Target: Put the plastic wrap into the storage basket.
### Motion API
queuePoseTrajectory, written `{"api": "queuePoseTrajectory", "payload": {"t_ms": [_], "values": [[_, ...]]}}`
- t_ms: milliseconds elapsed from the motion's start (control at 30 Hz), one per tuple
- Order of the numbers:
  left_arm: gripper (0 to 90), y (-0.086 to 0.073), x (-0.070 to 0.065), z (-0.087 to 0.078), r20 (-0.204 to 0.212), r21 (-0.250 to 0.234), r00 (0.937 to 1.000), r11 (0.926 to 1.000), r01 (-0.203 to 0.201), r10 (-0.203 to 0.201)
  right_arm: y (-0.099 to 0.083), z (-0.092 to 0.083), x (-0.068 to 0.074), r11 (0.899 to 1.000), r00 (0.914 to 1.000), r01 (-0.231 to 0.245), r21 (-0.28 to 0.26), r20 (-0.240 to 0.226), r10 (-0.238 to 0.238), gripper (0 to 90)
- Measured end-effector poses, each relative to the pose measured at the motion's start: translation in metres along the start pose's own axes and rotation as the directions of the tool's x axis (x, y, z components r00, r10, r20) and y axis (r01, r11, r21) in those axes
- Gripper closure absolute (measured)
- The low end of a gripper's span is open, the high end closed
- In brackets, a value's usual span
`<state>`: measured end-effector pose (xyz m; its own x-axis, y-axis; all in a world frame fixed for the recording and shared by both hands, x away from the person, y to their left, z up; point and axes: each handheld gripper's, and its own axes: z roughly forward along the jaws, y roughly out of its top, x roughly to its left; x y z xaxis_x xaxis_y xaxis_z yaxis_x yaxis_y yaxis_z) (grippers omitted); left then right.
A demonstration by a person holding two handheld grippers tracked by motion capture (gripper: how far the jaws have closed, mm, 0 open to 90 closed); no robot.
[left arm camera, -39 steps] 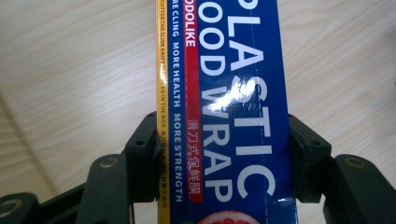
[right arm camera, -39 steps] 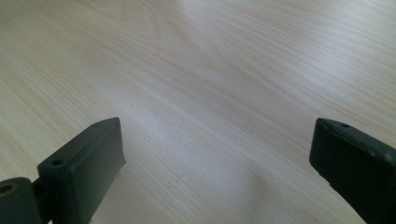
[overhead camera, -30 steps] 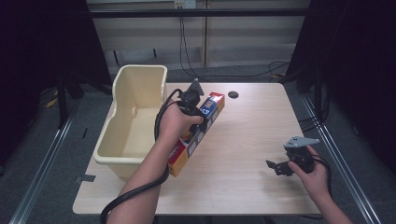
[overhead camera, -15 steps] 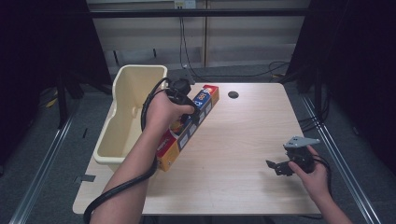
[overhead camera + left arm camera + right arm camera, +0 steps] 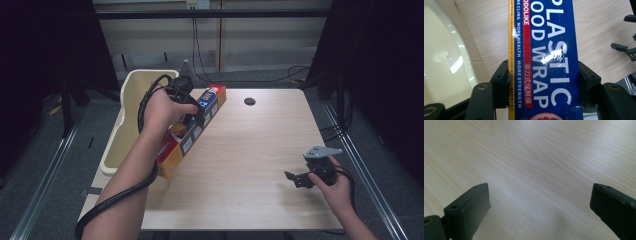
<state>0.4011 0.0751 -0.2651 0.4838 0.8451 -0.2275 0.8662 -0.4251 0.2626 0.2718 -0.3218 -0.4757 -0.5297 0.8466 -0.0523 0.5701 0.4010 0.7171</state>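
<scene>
The left gripper (image 5: 192,114) is clamped on the plastic wrap box (image 5: 192,131), lifted but not yet in the cream bin (image 5: 131,112) at nine o'clock; the right gripper (image 5: 296,178) rests with jaws apart.

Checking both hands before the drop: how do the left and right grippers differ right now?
The left gripper is shut on the plastic wrap box; the right gripper is open with nothing between its fingers. The left is raised beside the cream tub; the right sits low over the table. Both are hand-held.
</scene>
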Motion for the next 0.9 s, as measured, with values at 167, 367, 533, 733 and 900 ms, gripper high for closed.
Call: {"api": "queuePoseTrajectory", "payload": {"t_ms": [167, 367, 533, 733, 900], "values": [[40.7, -0.001, 0.003, -0.009, 0.004, -0.018, 0.9998, 0.9996, 0.021, -0.020, 0.000, 0.000, 0.000, 1.000, 1.0000, 0.002, -0.004, -0.006, -0.002, 2.4], [40.6, -0.001, 0.009, -0.018, 0.003, -0.014, 0.9997, 0.9996, 0.025, -0.025, 0.000, 0.000, 0.000, 1.000, 1.0000, 0.004, -0.006, 0.000, -0.004, 2.4], [40.6, -0.002, 0.012, -0.024, -0.004, -0.021, 0.9993, 0.9991, 0.037, -0.037, 0.001, -0.001, 0.000, 1.000, 1.0000, -0.001, -0.011, -0.006, 0.001, 2.4], [40.7, -0.004, 0.018, -0.033, -0.001, -0.027, 0.9986, 0.9983, 0.052, -0.052, 0.001, -0.001, 0.001, 1.000, 1.0000, -0.002, -0.012, -0.003, 0.002, 2.5], [40.6, -0.005, 0.022, -0.040, -0.009, -0.037, 0.9982, 0.9976, 0.059, -0.059, 0.002, -0.001, 0.000, 1.000, 1.0000, -0.003, -0.014, -0.008, 0.003, 2.4]]}}
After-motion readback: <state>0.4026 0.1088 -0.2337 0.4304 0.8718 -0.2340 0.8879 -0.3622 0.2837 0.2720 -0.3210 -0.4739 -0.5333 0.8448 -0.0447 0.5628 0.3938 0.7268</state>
